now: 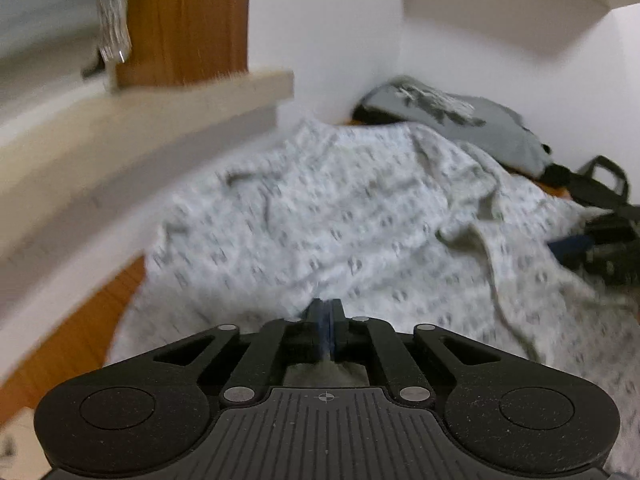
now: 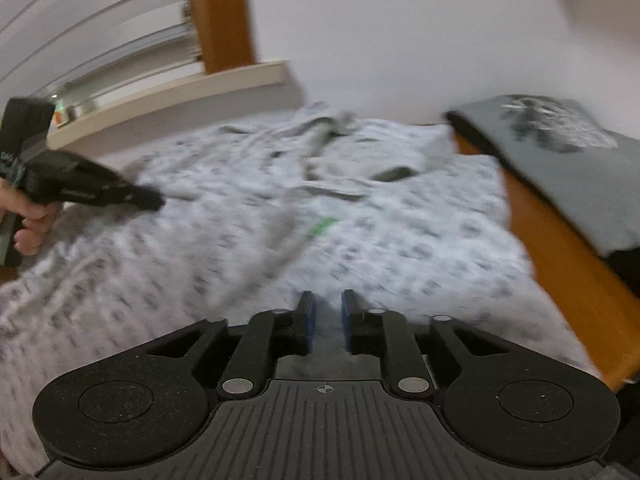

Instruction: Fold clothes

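Right gripper point(image 2: 327, 318) jaws straddle patterned garment point(image 2: 360, 232).

blocked: wall point(image 1: 340, 40), sill point(image 1: 160, 120) | obstacle: folded grey shirt point(image 2: 560, 152)

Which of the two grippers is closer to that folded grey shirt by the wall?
Right. The right gripper sits on the patterned garment's side nearest the grey shirt; the left gripper is across the garment.

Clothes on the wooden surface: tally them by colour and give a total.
White patterned garment: 1
Grey folded garment with a dark print: 1
Total: 2
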Demonstrator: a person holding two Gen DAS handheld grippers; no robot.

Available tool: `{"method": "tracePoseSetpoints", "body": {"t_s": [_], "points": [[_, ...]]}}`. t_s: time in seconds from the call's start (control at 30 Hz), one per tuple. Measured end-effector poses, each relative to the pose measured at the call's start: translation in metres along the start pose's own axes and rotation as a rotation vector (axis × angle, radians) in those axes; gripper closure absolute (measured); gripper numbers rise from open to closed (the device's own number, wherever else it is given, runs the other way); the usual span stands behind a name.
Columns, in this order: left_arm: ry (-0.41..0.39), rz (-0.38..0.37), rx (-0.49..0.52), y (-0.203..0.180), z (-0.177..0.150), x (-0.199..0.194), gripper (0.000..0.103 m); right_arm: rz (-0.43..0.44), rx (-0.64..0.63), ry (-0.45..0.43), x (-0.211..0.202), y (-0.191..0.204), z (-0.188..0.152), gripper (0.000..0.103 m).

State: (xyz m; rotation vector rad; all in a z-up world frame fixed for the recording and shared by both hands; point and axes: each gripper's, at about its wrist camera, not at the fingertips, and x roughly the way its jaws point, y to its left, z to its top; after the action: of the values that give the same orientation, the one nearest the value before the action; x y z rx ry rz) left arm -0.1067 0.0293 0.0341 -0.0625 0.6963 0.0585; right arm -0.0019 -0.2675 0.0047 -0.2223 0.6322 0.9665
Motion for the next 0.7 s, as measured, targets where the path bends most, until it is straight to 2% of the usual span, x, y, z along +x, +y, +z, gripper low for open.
{"method": "tracePoseSetpoints", "body": {"t_s": [0.17, 0.23, 0.33, 0.37, 0.4, 0.43, 0.47, 0.53, 0.6, 0.63, 0.7], "points": [[-0.067, 0.0, -0.013, -0.025, 0.027, -0.021, 0.084, 0.054, -0.072, 0.032, 0.025, 0.037, 0.021, 0.076], [-0.074, -0.016, -0.008, -0.042, 0.037, -0.022, 0.064, 0.077, -0.087, 0.038, 0.03, 0.043, 0.027, 0.076], [-0.077, -0.042, 0.013, -0.072, 0.045, -0.016, 0.047, 0.121, -0.042, -0.004, 0.013, 0.026, 0.026, 0.076], [-0.077, -0.052, 0.019, -0.082, 0.047, -0.013, 0.044, 0.12, -0.031, -0.03, 0.001, 0.018, 0.023, 0.074], [-0.071, -0.059, 0.02, -0.093, 0.048, -0.008, 0.037, 0.112, -0.02, -0.051, -0.009, 0.01, 0.021, 0.068], [-0.065, -0.066, 0.021, -0.104, 0.049, -0.002, 0.025, 0.104, -0.005, -0.073, -0.02, 0.0, 0.018, 0.058], [-0.066, -0.071, 0.018, -0.114, 0.049, 0.004, 0.022, 0.099, 0.016, -0.099, -0.031, -0.012, 0.016, 0.054], [-0.058, -0.087, 0.008, -0.133, 0.05, 0.016, 0.019, 0.087, 0.055, -0.156, -0.053, -0.037, 0.012, 0.026], [-0.037, -0.111, -0.008, -0.152, 0.05, 0.03, 0.017, 0.074, 0.09, -0.217, -0.076, -0.062, 0.008, 0.007], [-0.027, -0.123, -0.016, -0.161, 0.05, 0.037, 0.017, 0.067, 0.106, -0.245, -0.087, -0.075, 0.006, 0.003], [-0.004, -0.148, -0.006, -0.18, 0.049, 0.047, 0.018, 0.058, 0.135, -0.286, -0.098, -0.098, 0.002, 0.002]]}}
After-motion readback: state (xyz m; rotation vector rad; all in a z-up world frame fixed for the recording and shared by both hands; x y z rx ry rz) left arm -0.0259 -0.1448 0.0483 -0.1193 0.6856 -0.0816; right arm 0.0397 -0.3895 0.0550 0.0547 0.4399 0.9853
